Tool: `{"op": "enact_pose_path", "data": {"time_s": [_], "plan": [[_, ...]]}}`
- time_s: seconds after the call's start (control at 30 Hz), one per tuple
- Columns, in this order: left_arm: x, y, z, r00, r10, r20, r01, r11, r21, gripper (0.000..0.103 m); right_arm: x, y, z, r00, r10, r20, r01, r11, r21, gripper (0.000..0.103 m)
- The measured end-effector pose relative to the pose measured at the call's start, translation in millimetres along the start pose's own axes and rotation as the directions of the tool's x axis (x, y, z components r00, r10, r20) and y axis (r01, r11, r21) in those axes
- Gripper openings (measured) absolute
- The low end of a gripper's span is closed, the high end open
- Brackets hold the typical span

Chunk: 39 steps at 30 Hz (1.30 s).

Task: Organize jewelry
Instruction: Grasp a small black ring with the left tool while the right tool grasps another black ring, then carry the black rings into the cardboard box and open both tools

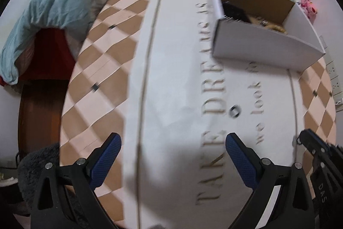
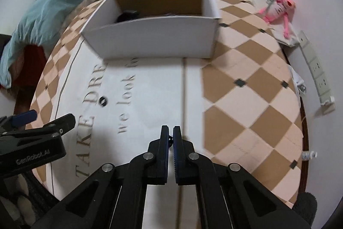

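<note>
White cloth [image 1: 175, 83], lettered, over checked table [image 1: 96, 57]. Dark ring [image 1: 235, 111] lying mid-cloth, beside lettering. White box [image 1: 265, 44] at far side, dark items inside. Left gripper [image 1: 171, 149]: fingers spread wide, holding nothing. Right gripper [image 2: 170, 138]: fingers nearly together, pinching a small dark item [image 2: 170, 140], near edge.

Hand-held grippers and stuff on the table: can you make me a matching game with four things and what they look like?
Things:
1. left hand-held gripper
2. right hand-held gripper
3. ring
4. white box

States:
A. lying on the lettered white cloth
B. fingers spread wide apart
C. open top, dark items inside
D. fingers nearly together, something small and dark between them

Pairs: 1-B, 2-D, 3-A, 4-C
</note>
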<state>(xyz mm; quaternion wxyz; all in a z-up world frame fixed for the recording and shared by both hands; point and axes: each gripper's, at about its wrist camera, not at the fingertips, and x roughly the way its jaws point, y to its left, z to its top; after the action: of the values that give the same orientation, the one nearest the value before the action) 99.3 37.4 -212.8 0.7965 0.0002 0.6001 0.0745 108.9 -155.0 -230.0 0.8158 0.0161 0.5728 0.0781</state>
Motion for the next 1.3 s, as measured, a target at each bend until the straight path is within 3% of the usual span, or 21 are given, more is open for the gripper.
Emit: {"op": "enact_pose_path", "data": {"time_s": [0.23, 0.27, 0.3, 0.33, 0.4, 0.53, 0.93, 1.1, 1.3], "plan": [[12.9, -29.6, 13.9, 0.997, -0.079, 0.002, 0.079, 0.996, 0.048, 0.096, -8.3, -32.4, 7.6, 1.000, -0.003, 0.011, 0.002, 0.996, 0.093, 0.004], [13.3, -34.3, 13.9, 0.996, -0.089, 0.009, 0.089, 0.994, 0.065, 0.086, -9.4, -35.6, 8.5, 1.000, -0.004, 0.013, 0.003, 0.995, 0.099, 0.004], [13.5, -37.8, 13.7, 0.995, -0.094, 0.013, 0.093, 0.993, 0.078, 0.069, -11.0, -38.4, 8.7, 1.000, -0.007, 0.015, 0.006, 0.995, 0.102, 0.004], [13.7, -40.8, 12.8, 0.995, -0.100, 0.010, 0.099, 0.991, 0.088, 0.061, -12.0, -40.4, 9.3, 1.000, -0.009, 0.018, 0.007, 0.994, 0.105, 0.004], [15.6, -45.4, 10.3, 0.992, -0.123, -0.002, 0.123, 0.987, 0.101, 0.030, -13.8, -43.5, 10.9, 1.000, -0.011, 0.022, 0.009, 0.994, 0.113, 0.004], [9.9, -50.9, 8.4, 0.989, -0.144, 0.023, 0.140, 0.983, 0.119, 0.010, -17.0, -46.4, 12.1, 0.999, -0.015, 0.031, 0.012, 0.993, 0.115, 0.004], [-27.2, -44.9, 17.0, 0.970, -0.210, 0.126, 0.192, 0.972, 0.139, 0.010, -45.9, -48.4, 18.2, 0.996, 0.014, 0.089, -0.025, 0.991, 0.132, 0.004], [-62.7, -44.2, 29.3, 0.946, -0.276, 0.172, 0.255, 0.957, 0.135, 0.010, -70.4, -47.6, 35.1, 0.988, 0.056, 0.141, -0.075, 0.988, 0.135, 0.004], [-88.4, -46.0, 80.4, 0.908, -0.377, 0.182, 0.362, 0.926, 0.109, 0.010, -81.7, -48.7, 95.9, 0.973, 0.134, 0.186, -0.160, 0.979, 0.129, 0.004]]}}
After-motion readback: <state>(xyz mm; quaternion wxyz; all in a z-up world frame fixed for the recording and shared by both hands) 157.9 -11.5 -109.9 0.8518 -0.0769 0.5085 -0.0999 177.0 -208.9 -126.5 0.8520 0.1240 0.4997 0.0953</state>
